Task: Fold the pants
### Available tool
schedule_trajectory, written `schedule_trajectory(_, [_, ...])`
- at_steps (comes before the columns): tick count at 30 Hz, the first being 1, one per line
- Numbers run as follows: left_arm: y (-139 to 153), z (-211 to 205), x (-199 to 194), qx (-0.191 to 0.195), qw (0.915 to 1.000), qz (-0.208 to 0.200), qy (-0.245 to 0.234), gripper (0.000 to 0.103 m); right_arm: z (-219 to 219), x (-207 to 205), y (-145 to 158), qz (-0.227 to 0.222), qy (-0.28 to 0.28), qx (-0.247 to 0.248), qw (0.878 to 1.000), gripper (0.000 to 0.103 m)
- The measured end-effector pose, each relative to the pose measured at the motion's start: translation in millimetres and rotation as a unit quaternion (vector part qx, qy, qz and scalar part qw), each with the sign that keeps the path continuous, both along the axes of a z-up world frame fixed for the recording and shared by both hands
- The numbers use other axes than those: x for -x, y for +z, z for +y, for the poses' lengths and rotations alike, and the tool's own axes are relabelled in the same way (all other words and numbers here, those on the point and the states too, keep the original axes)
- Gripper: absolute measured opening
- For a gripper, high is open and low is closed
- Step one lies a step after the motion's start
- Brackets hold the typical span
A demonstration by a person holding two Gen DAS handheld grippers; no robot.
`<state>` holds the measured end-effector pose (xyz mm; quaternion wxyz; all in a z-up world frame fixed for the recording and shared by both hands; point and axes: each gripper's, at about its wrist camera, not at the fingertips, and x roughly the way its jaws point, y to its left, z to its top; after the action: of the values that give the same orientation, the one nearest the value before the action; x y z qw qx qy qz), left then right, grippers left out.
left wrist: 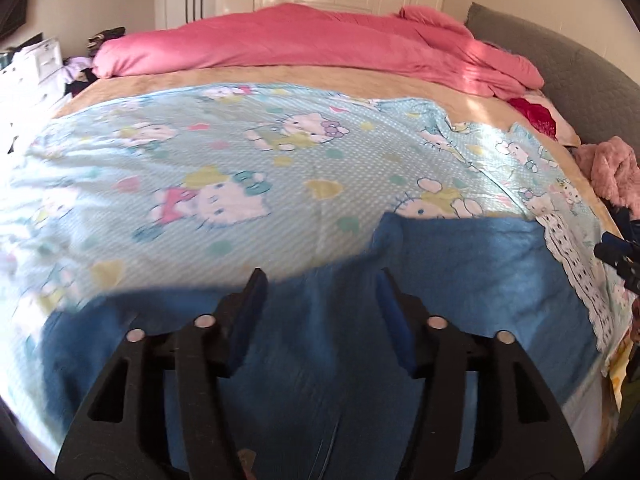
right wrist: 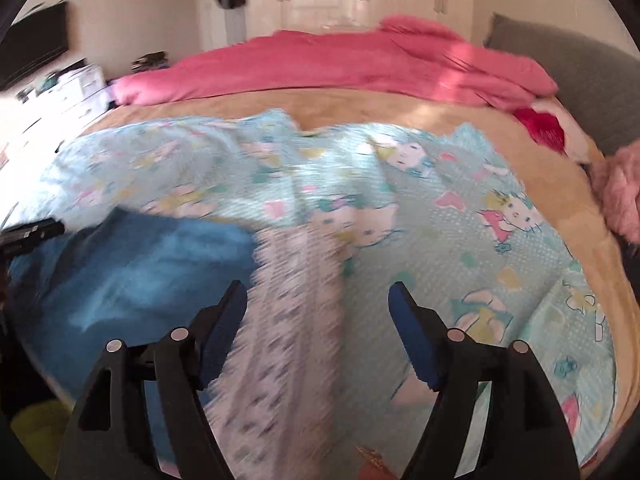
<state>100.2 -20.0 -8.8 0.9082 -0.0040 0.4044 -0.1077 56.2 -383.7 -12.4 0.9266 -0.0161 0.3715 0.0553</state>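
Note:
Blue pants (left wrist: 460, 264) lie spread on the light blue cartoon-cat sheet (left wrist: 224, 148) at the near edge of the bed. My left gripper (left wrist: 320, 276) is open and empty, its fingers hovering over the pants. In the right wrist view the pants (right wrist: 136, 264) lie at the left. My right gripper (right wrist: 316, 290) is open and empty over a white patterned strip (right wrist: 296, 300) of the sheet, to the right of the pants. The right gripper's tip (left wrist: 618, 258) shows at the right edge of the left wrist view. The left gripper's tip (right wrist: 32, 232) shows at the left edge of the right wrist view.
A pink duvet (left wrist: 312, 44) is bunched along the far side of the bed. A grey headboard (left wrist: 568, 60) stands at the right. A pink fluffy garment (left wrist: 612, 168) and a red item (left wrist: 536, 114) lie at the right edge. White drawers (left wrist: 36, 64) stand at the left.

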Motion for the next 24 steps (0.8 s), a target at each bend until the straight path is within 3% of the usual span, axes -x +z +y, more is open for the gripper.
schedule_trajectory(3, [0,11,23,-0.027,0.9995,0.0,0.017,0.071,30,20,-4,-0.002,0.032,0.009,0.999,0.073])
schedule_trajectory(8, [-13,7,35,-0.06,0.997,0.029,0.039,0.084,86,35,-15,0.016,0.089,0.002,0.996,0.078])
schedule_trajectory(11, [-28,-1,35,-0.097,0.9933,0.05,0.039,0.09,109,37,-20,0.022,0.103,0.027,0.994,0.079])
schedule_trajectory(12, [-35,0,33,-0.108,0.991,0.066,0.043,0.091,111,35,-22,0.029,0.101,0.037,0.994,0.084])
schedule_trajectory(15, [-44,21,29,-0.062,0.9922,0.093,0.055,0.094,96,23,-42,0.095,0.059,0.078,0.991,0.085])
schedule_trajectory(16, [-42,26,29,-0.055,0.9926,0.093,0.056,0.094,87,23,-44,0.103,0.058,0.068,0.991,0.085])
schedule_trajectory(20, [-43,30,31,-0.048,0.993,0.093,0.055,0.094,55,28,-46,0.112,0.032,0.02,0.993,0.084])
schedule_trajectory(24, [-43,29,31,-0.047,0.9935,0.089,0.054,0.094,64,30,-50,0.1,0.025,0.048,0.994,0.086])
